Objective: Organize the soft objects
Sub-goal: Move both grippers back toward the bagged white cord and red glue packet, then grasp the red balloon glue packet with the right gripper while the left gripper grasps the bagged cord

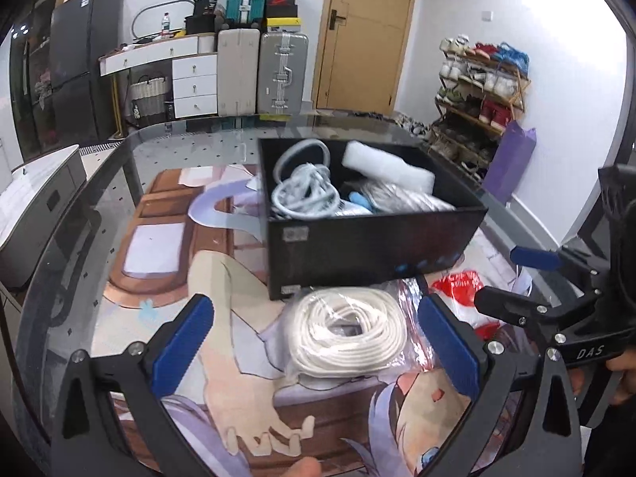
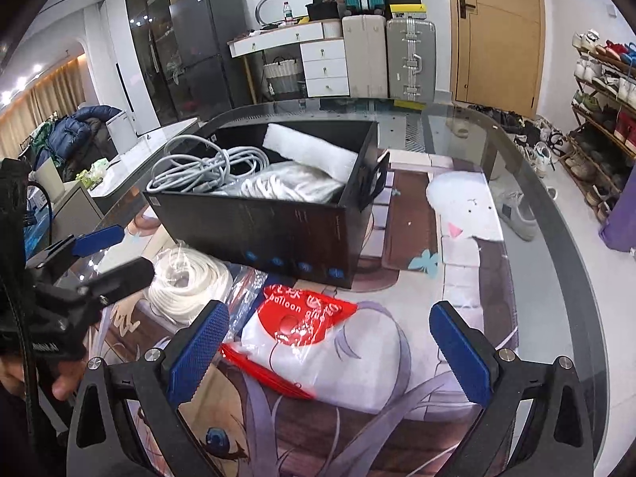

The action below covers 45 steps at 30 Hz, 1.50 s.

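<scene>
White coiled rope in clear plastic [image 1: 346,330] sits between released left hand-held gripper [image 1: 314,348] jaws; right hand-held gripper [image 2: 330,351] released over red-white balloon bag [image 2: 314,342], black box [image 2: 278,214] behind.

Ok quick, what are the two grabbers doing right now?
Left gripper: open, empty, above the bagged white rope coil.
Right gripper: open, empty, above the balloon bag.

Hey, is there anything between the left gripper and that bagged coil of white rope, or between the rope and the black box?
Nothing visible. The left gripper is open with the bagged white rope coil lying between its fingers, untouched. The black box sits directly behind the coil, its top open, though already holding cables and packets.
</scene>
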Motion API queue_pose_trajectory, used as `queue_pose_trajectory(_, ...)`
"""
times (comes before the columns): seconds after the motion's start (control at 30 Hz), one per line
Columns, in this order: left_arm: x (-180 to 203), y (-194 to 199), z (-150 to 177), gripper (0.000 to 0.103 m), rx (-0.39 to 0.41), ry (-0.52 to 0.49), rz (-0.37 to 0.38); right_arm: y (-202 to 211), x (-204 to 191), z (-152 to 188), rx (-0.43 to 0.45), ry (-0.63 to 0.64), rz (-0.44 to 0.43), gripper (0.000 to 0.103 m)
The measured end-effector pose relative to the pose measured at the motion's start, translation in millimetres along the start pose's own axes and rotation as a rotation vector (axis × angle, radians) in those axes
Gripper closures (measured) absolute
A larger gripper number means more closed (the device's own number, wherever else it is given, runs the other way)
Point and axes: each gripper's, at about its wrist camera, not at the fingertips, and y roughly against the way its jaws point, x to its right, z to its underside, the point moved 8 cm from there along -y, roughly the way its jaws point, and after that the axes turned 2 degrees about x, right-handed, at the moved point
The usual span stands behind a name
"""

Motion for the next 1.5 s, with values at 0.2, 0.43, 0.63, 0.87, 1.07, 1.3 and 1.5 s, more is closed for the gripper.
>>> queue_pose_trajectory(0.2,12.4,-9.9,2.9,0.0,-0.031,-0.081,-0.035,-8.2,1.1,10.0,-0.043,-0.012,0.01,0.001)
queue_pose_trajectory(0.43,6.8,-12.5,6.1,0.0,-0.055,-0.052,-0.011,-19.4,-2.0,16.2,-0.065,0.001,0.033,0.001)
queue_pose_trajectory(0.63,4.8,-11.9,7.2,0.0,-0.049,-0.025,0.01,-22.8,-4.2,13.8,-0.062,-0.005,0.032,0.001)
queue_pose_trajectory(0.87,1.4,-12.3,9.7,0.0,-0.061,-0.016,0.023,-26.1,2.5,17.8,-0.08,-0.01,0.064,0.001)
queue_pose_trajectory(1.07,4.6,-12.2,10.6,0.0,-0.061,-0.029,0.025,-28.2,5.7,17.4,-0.085,-0.017,0.058,0.001)
queue_pose_trajectory(1.3,5.2,-13.0,9.7,0.0,-0.066,-0.023,0.029,-29.8,0.2,17.9,-0.075,0.019,0.065,0.01)
queue_pose_trajectory(1.5,6.5,-14.4,9.7,0.0,-0.076,-0.028,0.03,-23.4,-4.4,17.7,-0.059,0.039,0.05,0.036)
